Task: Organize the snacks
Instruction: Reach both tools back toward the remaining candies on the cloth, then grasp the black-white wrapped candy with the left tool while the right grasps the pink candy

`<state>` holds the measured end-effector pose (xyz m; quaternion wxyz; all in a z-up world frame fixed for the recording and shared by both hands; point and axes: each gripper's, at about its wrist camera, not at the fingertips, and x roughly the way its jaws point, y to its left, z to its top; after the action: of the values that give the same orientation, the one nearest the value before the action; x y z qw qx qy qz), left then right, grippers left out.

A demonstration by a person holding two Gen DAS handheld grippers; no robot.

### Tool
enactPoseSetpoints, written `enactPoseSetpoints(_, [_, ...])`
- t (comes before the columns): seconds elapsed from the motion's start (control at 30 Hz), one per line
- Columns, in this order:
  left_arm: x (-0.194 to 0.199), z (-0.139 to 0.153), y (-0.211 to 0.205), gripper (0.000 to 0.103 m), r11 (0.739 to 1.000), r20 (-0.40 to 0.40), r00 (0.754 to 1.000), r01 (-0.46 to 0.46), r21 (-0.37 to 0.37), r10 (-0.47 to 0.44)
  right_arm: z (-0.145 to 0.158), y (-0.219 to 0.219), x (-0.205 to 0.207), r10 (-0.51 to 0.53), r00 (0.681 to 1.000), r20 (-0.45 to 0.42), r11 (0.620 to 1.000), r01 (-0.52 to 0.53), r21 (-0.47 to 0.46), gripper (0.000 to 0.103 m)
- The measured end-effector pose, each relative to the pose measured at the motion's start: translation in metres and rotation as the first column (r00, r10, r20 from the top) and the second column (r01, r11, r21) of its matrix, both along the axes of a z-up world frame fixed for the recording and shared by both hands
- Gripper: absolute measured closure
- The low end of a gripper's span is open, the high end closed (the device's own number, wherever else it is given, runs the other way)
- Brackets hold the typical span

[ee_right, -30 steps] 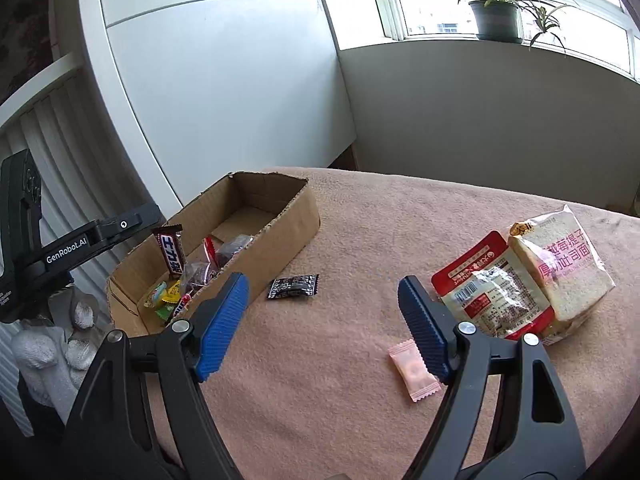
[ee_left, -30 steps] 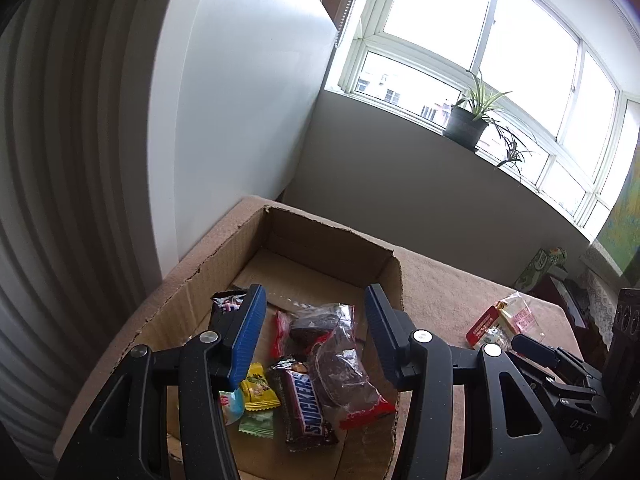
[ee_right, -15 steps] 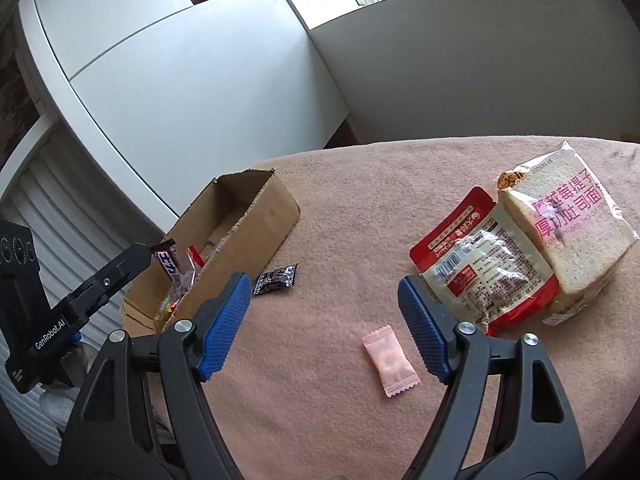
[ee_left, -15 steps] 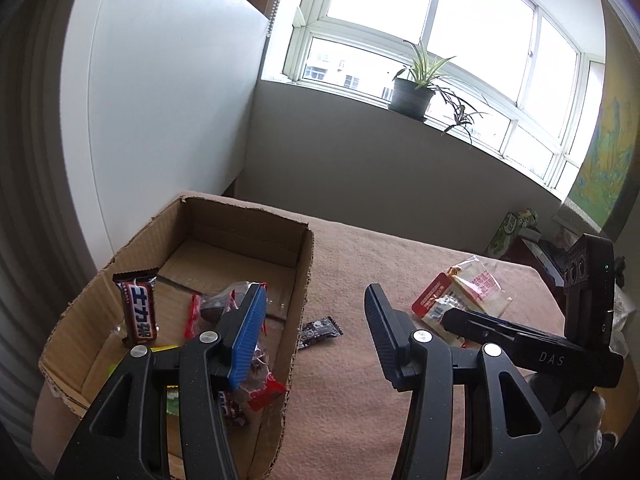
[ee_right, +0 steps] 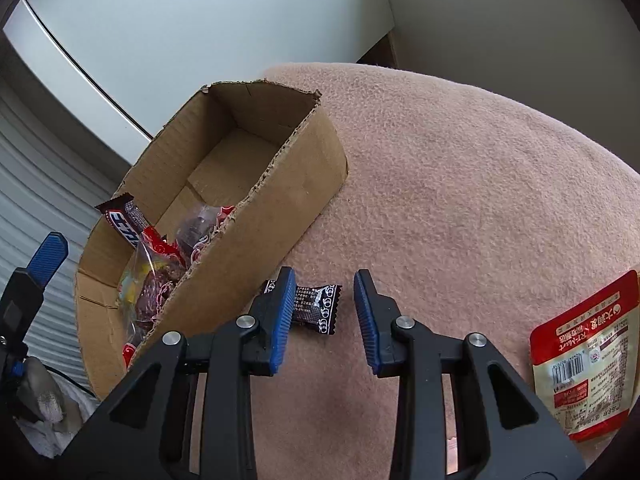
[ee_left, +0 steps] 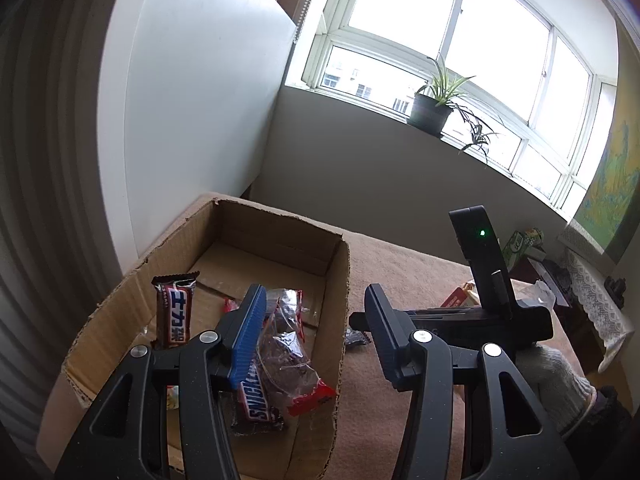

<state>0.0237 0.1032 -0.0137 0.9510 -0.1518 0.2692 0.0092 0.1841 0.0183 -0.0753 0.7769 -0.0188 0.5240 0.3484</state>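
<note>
Room: I see a bay window (ee_left: 452, 52) with a potted spider plant (ee_left: 434, 104) on the sill, and a white cabinet panel (ee_left: 192, 112) behind the table.
Surface: a table under a pinkish-tan fleece cloth (ee_right: 460, 184).
Cardboard box (ee_right: 280, 200): open-topped, at the cloth's left side; far half bare.
Box contents: a brown bar with blue-and-white lettering (ee_left: 173, 312) leaning on the left wall; a Snickers bar (ee_left: 256, 398); clear packets with red ends holding dark pieces (ee_left: 288, 356); small yellow and green sweets (ee_right: 138, 276).
Black candy wrapper (ee_right: 318, 308): flat on the cloth, just outside the box's long wall.
Right gripper (ee_right: 322, 322): my jaws have just been closing, though a gap remains. The wrapper lies between them, its left end behind the left pad, clear of the right pad; no squeeze visible.
Left gripper (ee_left: 316, 340): jaws partly apart and empty, above the box's near right corner.
Red-and-cream snack pouch (ee_right: 588, 356): flat at the right edge.
</note>
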Motion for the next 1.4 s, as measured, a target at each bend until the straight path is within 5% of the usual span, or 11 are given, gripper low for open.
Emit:
enactPoseSetpoints(0.43, [-0.001,-0.003,0.016,0.053,0.999,-0.004,1.000,-0.025,-0.035,0.025,-0.013,0.037,-0.030,0.179,0.982,0.066,0.975,-0.168,-0.147,0.072])
enactPoseSetpoints(0.8, [0.000,-0.004,-0.002,0.053,0.999,-0.015,0.999,0.029,-0.020,-0.029,-0.010,0.008,-0.096,0.311,0.946,0.097,0.934,-0.284,-0.217,0.072])
enactPoseSetpoints(1.0, [-0.007,-0.005,-0.034,0.053,0.992,-0.020,0.992,0.126,0.022,-0.125,0.010,-0.053,-0.100,0.091,0.989,0.118,0.995,-0.096,0.034,0.072])
enactPoseSetpoints(1.13, [-0.010,-0.009,-0.054,0.053,0.978,-0.032,0.978,0.205,0.042,-0.204,0.014,-0.094,-0.099,-0.119,0.986,0.114,0.976,0.094,0.198,0.072])
enactPoseSetpoints(1.23, [-0.009,-0.017,-0.073,0.053,0.962,-0.060,0.964,0.263,0.068,-0.259,0.022,-0.111,-0.085,-0.199,0.964,0.177,0.978,0.185,0.096,0.072])
enactPoseSetpoints(1.4, [0.000,-0.035,-0.100,0.053,0.929,-0.139,0.927,0.361,0.081,-0.348,0.021,-0.128,-0.085,-0.226,0.965,0.129,0.967,0.206,0.152,0.072])
